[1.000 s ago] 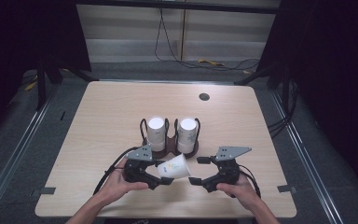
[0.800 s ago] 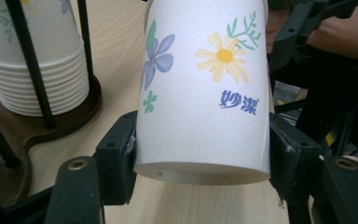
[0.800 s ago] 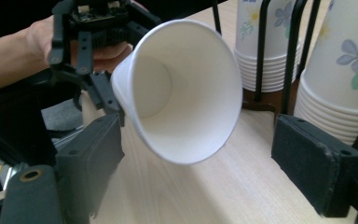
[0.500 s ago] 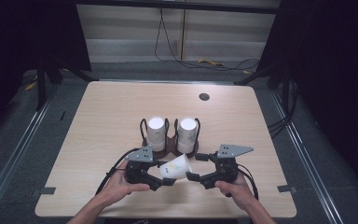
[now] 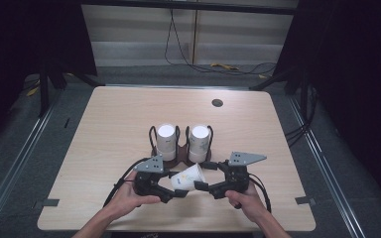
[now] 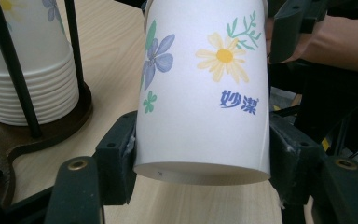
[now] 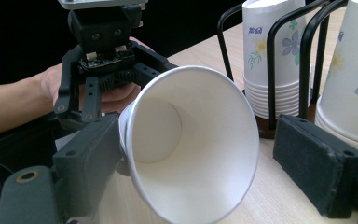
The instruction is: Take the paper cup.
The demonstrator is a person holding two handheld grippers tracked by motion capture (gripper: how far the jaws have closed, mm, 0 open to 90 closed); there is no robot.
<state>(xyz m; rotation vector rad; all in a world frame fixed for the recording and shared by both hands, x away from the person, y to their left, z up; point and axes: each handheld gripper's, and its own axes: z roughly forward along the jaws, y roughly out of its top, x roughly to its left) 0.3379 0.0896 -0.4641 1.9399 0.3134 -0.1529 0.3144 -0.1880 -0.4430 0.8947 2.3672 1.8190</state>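
Item, paper cup (image 5: pixel 188 177): pinched at its base by my left gripper (image 5: pixel 171 191); my right gripper (image 5: pixel 204 187), at its 3 o'clock, jaws just spreading off the rim — handover complete, I judge.

You are looking down on a pale wooden table (image 5: pixel 129 124) with rounded corners, filling the middle and lower frame. A small dark round cap (image 5: pixel 217 102) sits in its upper right part. Around it lies grey floor (image 5: pixel 25 163), with metal rails (image 5: pixel 15 168) running along the left and right edges. At the top centre stands a light panelled wall (image 5: pixel 139 29) with black cables (image 5: pixel 178 44) hanging down it; yellow cable (image 5: pixel 225 66) lies at its foot. Both upper corners are dark.
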